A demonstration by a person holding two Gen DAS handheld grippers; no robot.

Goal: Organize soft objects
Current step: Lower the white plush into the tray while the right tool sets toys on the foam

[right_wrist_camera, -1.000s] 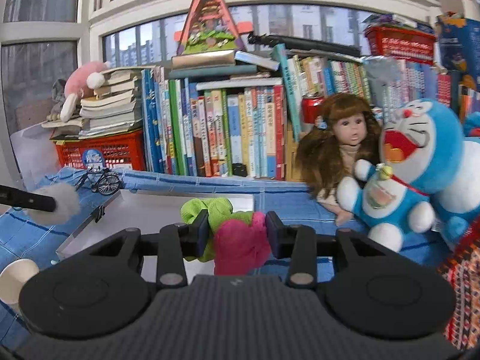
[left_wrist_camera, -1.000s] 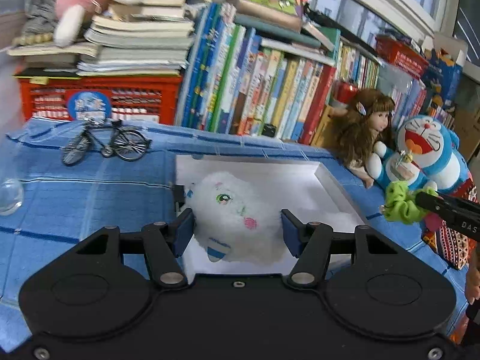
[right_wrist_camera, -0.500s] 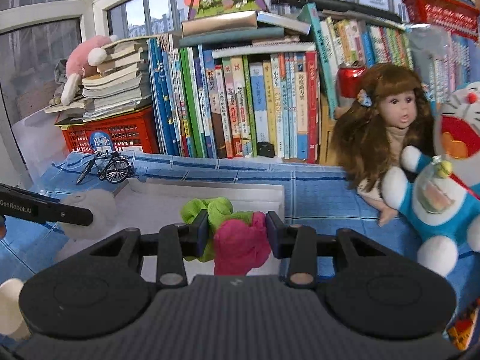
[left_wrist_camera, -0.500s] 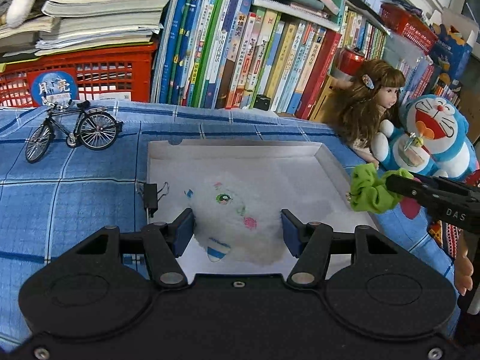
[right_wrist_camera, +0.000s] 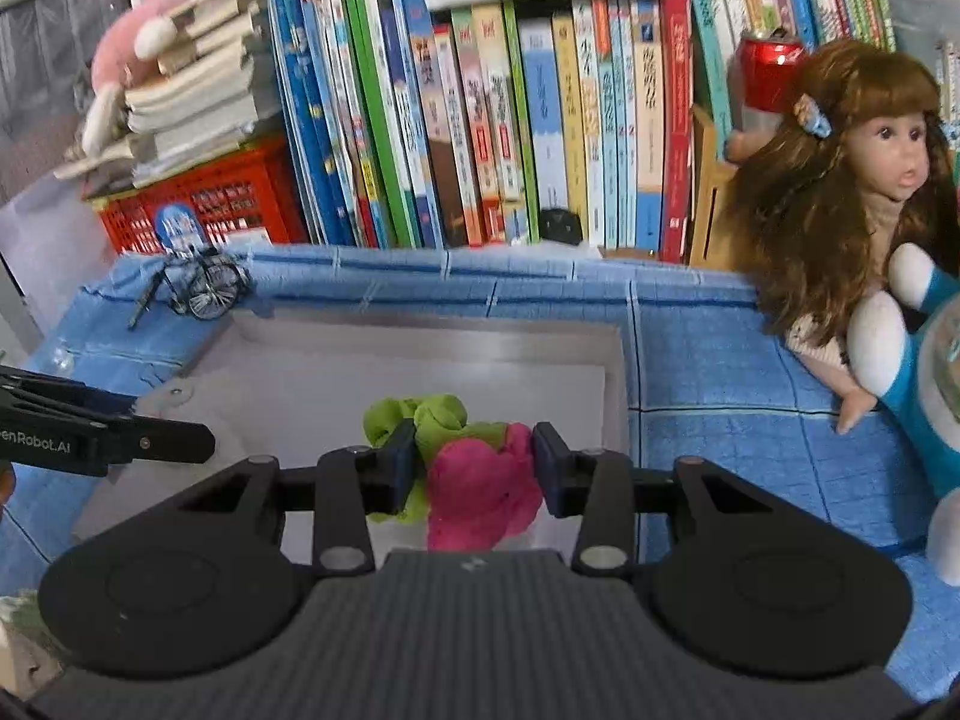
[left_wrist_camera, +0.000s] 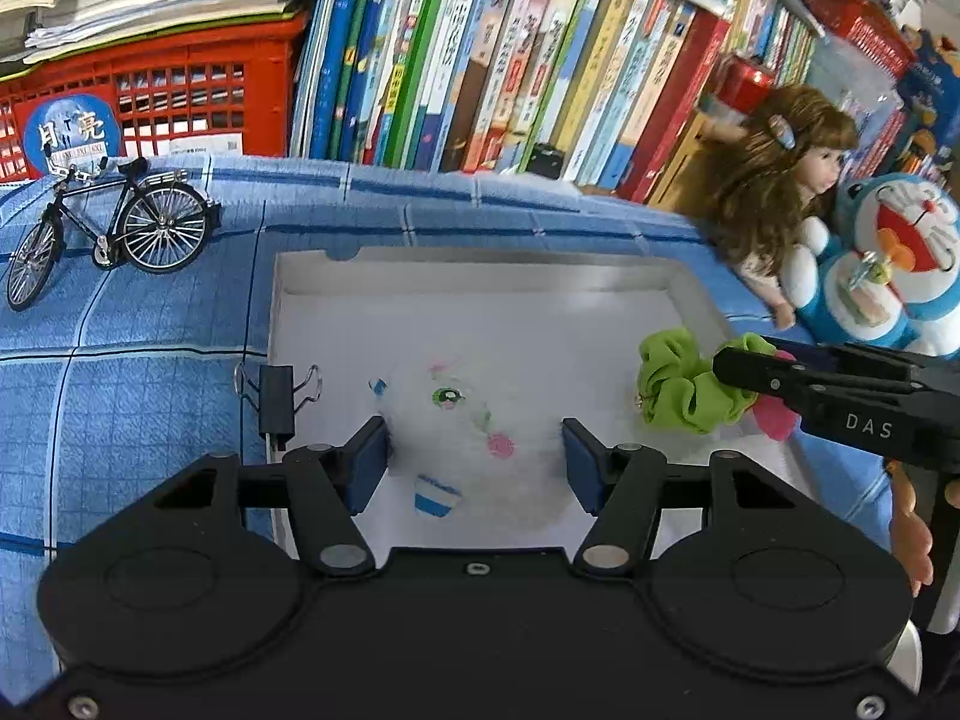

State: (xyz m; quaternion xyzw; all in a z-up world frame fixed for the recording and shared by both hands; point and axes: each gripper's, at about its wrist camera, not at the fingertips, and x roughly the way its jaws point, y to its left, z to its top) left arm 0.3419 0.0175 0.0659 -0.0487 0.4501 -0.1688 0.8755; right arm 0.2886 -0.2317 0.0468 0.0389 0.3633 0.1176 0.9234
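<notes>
While the left gripper (left_wrist_camera: 474, 459) pinches a fluffy white plush toy (left_wrist_camera: 474, 420) inside the shallow white tray (left_wrist_camera: 480, 261), the right gripper (right_wrist_camera: 474, 471), nearer the tray's right wall, clamps green and pink scrunchies (right_wrist_camera: 474, 462) just above it.

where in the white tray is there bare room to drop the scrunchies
The white tray is bare along its back wall and through the middle, between the white plush in the left tongs and the far rim. The right tongs hold the scrunchies by the right rim. Outside that rim, the doll crowds the cloth.
</notes>
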